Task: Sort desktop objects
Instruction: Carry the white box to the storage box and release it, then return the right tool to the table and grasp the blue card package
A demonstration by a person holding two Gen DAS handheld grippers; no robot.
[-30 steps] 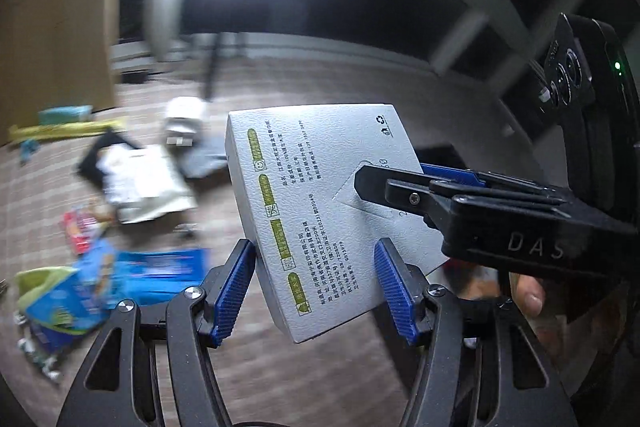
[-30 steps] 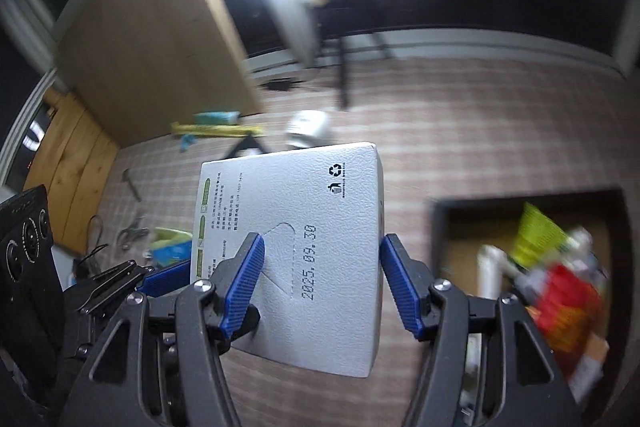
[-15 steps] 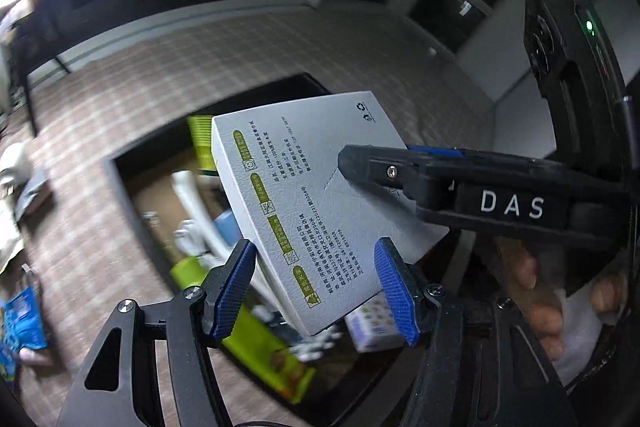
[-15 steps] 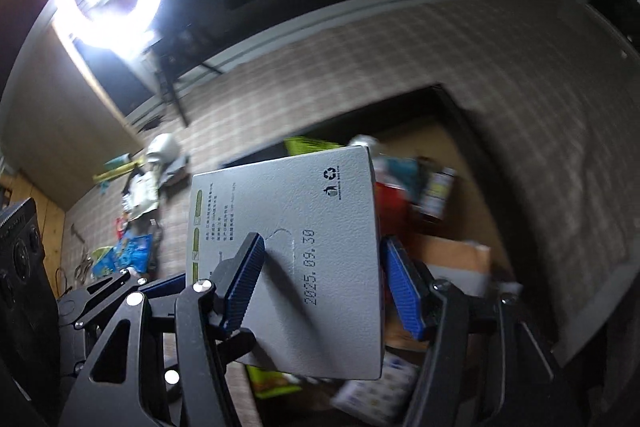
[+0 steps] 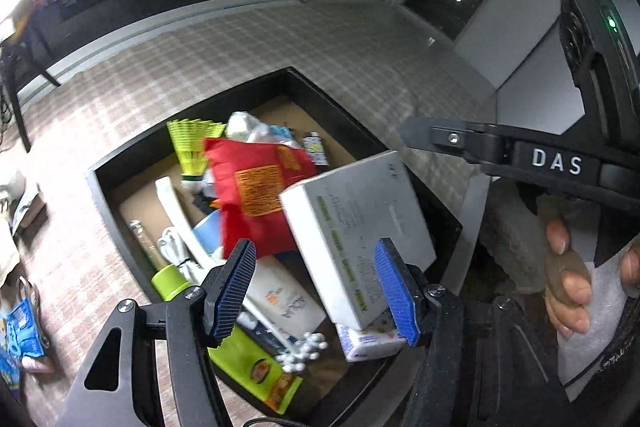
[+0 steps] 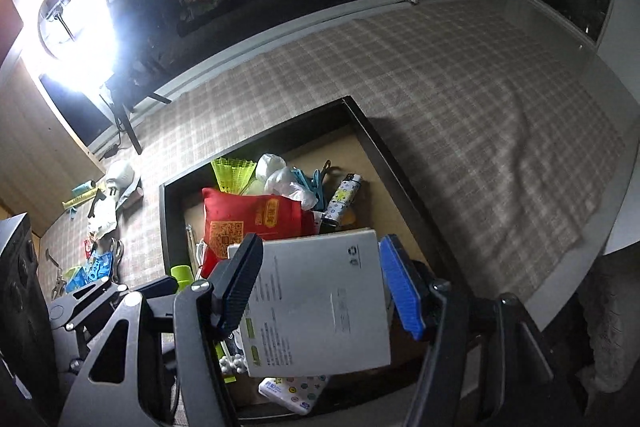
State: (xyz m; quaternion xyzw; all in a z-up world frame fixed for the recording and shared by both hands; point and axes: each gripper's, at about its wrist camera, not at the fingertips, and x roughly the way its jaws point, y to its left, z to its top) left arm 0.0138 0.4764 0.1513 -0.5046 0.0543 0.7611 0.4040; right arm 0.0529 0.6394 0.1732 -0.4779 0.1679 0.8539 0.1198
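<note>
Grey flat cardboard box [image 5: 360, 227]: tilted, printed face up, just ahead of both tools and over the near-right corner of the tray; blurred in the left wrist view, so I cannot tell whether it rests on the heap.
Left tool [image 5: 316, 267]: blue-padded fingers spread wide, gripping nothing; the box's near edge passes behind the right pad, and I cannot tell whether they touch.
Right tool [image 6: 320, 267]: fingers spread wide, with the box beyond and between them; in the left wrist view its black finger stands clear above the box.
Black-walled tray with brown floor [image 5: 120, 187]: directly ahead of both tools, crowded with objects.
Red printed pouch [image 5: 256, 195]: ahead of the left tool's left finger, just beside the box.
Yellow-green shuttlecock [image 5: 192, 147]: beyond the pouch, near the tray's far wall.
Patterned lighter [image 6: 344, 199]: ahead of the right tool, just past the box's far edge.
White printed tissue packet [image 5: 368, 341]: under the box's near edge, close to the left tool's right finger.
Tabletop with checked cloth [image 5: 200, 67]: carries the tray; loose items lie far left of both tools.
Ring lamp [image 6: 68, 27]: lit, far ahead-left of the right tool.
</note>
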